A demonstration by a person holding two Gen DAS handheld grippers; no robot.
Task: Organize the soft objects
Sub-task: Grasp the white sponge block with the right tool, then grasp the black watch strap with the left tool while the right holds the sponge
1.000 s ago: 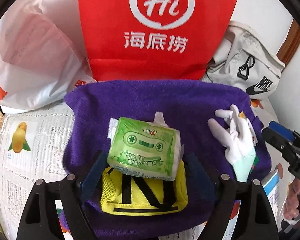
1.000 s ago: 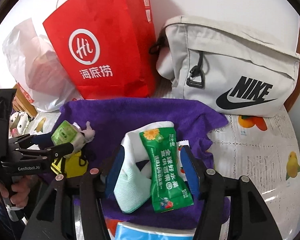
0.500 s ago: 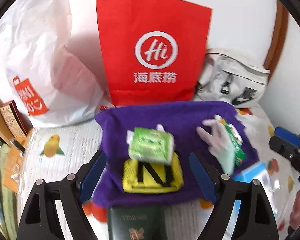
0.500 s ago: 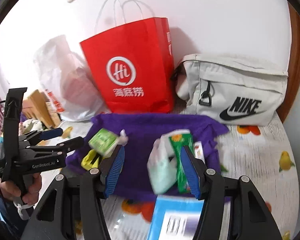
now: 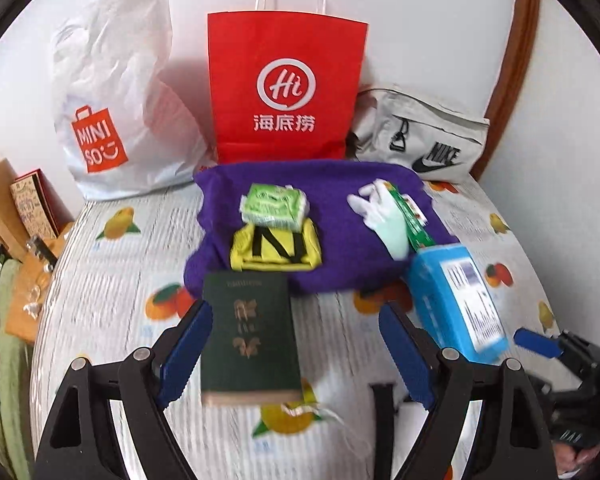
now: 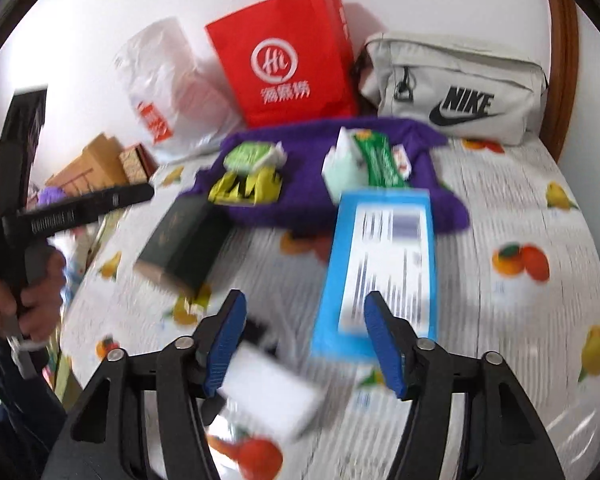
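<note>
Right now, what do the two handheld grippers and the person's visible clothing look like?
Both grippers share one build: the left gripper and right gripper have black angular linkage arms with silver pivot bolts, ending in jaws lined with ribbed blue pads. Seen from the right wrist view, the left one has a black pistol-style handle and white lettering, blurred. A dark sleeve shows at the lower left.

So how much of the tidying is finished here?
Looks done: tissue pack on the yellow pouch, glove and green packet on the purple towel. In hand: nothing; left tongs open, right tongs opening, empty. Left: book and blue box lie off the towel.
</note>
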